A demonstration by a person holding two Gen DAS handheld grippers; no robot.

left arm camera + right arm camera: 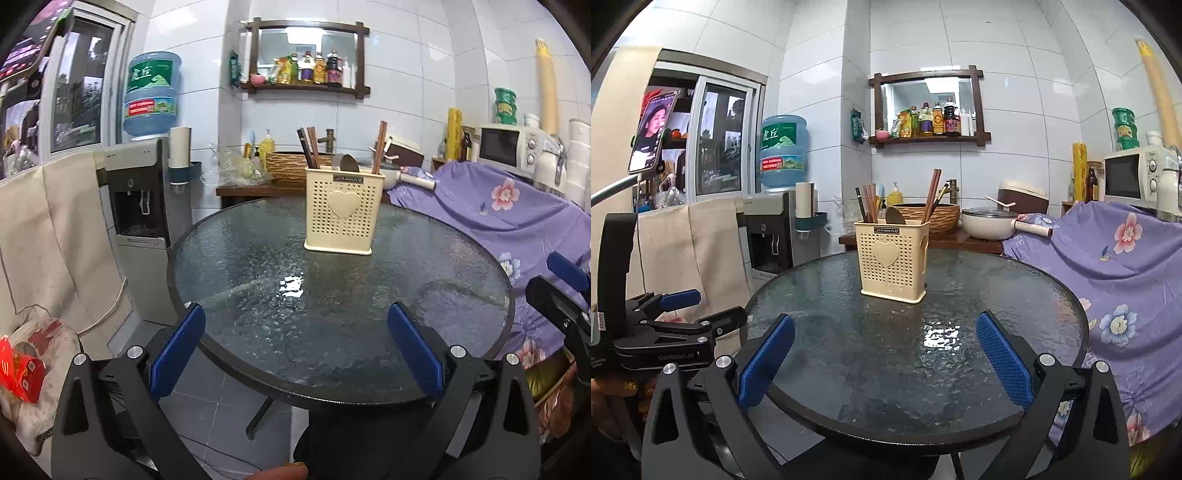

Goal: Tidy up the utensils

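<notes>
Both grippers were spread wide with nothing in them. The left gripper (295, 350) hung just off the near edge of the table, blue pads (177, 350) apart, and the right gripper (884, 360) sat the same way beside it, pointing across the top.

The surface was a round glass table (849, 369), textured and dark, with a bright glare patch near the middle. The only thing on it was the cream utensil holder (893, 264), perforated with a heart on the front, standing upright toward the far side. Chopsticks (931, 195) poked out of it in two bunches, left and right, with what looked like a spoon (894, 216) between them.

Room-wise: white tiled walls, a wooden shelf (929, 138) of sauce bottles under a mirror, a water dispenser (775, 229) with a blue jug (783, 151) to the left, a window (716, 144) beside it. Off to the right a purple floral cloth (1108, 277) covered something, with a microwave (1137, 177) behind it.
</notes>
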